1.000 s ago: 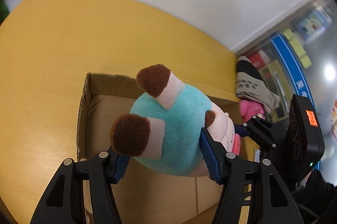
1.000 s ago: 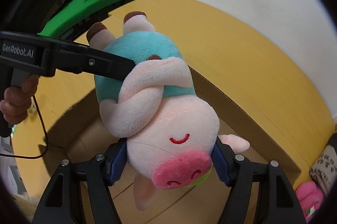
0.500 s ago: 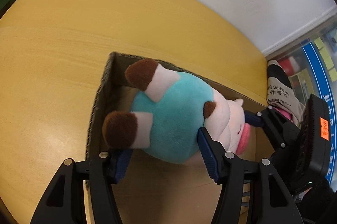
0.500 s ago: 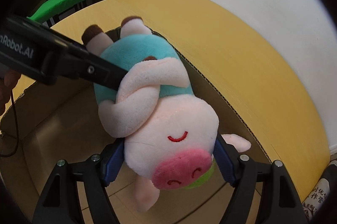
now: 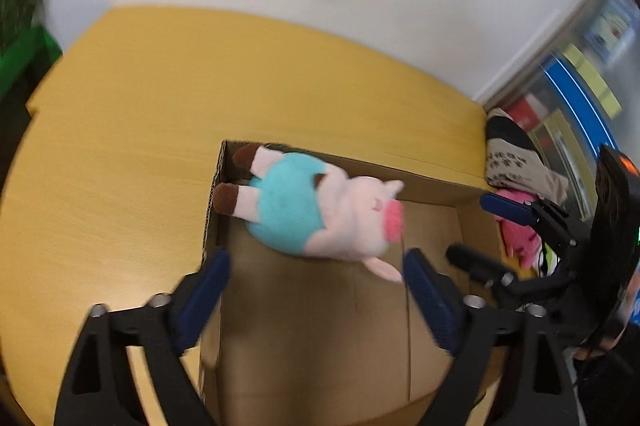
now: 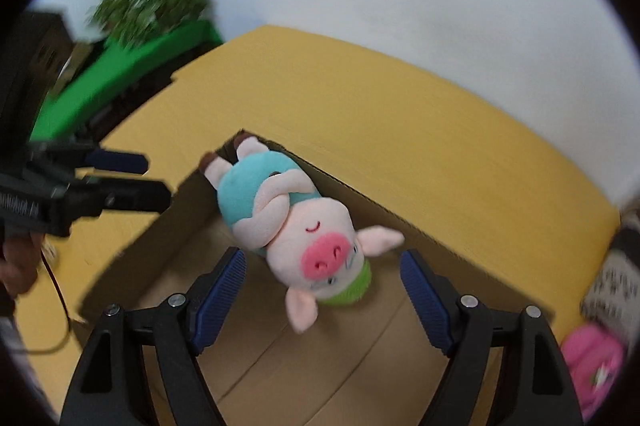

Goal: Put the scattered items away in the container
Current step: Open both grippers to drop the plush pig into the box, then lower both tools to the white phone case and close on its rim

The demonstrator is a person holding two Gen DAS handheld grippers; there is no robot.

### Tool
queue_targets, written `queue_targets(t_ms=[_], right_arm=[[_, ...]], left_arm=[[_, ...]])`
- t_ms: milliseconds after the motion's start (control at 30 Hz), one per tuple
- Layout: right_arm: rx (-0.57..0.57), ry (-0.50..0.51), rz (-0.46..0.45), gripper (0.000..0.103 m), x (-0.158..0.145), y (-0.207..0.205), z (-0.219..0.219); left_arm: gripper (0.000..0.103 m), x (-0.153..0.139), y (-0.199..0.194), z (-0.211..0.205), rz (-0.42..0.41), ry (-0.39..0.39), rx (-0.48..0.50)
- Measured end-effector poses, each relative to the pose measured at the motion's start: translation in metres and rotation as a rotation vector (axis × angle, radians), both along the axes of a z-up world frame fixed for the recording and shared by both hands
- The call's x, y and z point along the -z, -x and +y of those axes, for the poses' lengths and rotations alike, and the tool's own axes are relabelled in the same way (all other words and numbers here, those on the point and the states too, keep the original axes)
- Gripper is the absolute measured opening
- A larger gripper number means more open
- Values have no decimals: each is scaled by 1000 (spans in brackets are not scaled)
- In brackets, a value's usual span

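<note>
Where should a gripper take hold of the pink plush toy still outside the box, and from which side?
Grip the pink plush toy across its rounded body, coming down from above: it lies low beside the cardboard box, under the patterned cloth item. Blur hides finer detail, so this is tentative.

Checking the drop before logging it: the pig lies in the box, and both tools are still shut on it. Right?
Not quite. The pig does lie in the box, but both tools are open and clear of it. The left wrist view shows the left tool spread wide; the right wrist view shows the same for the right tool.
</note>
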State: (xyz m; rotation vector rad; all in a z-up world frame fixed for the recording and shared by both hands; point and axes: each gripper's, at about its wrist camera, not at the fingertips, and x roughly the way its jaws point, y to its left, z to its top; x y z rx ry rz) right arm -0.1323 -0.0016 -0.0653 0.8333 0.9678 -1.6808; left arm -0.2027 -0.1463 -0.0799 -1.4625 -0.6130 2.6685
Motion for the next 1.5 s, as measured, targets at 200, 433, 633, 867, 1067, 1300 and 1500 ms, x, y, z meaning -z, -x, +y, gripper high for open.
queue_targets(t_ms=[200, 433, 633, 867, 1067, 1300, 1500], right_arm=[[182, -7, -61, 80, -36, -34, 33], [222, -33, -27, 80, -53, -77, 79], [201, -26, 1, 80, -77, -109, 106], [171, -15, 29, 80, -93, -136, 123], [180, -10, 43, 80, -100, -142, 132], [184, -15, 46, 80, -100, -143, 138], [183, -28, 40, 80, -98, -142, 139]], left_arm=[[102, -47, -54, 29, 64, 73, 28], [102, -77, -106, 61, 102, 67, -18], [102, -101, -140, 77, 148, 106, -20], [102, -116, -162, 87, 179, 109, -6], [102, -120, -173, 90, 182, 108, 4], [102, -122, -176, 92, 183, 113, 9], [102, -121, -175, 96, 178, 118, 20]])
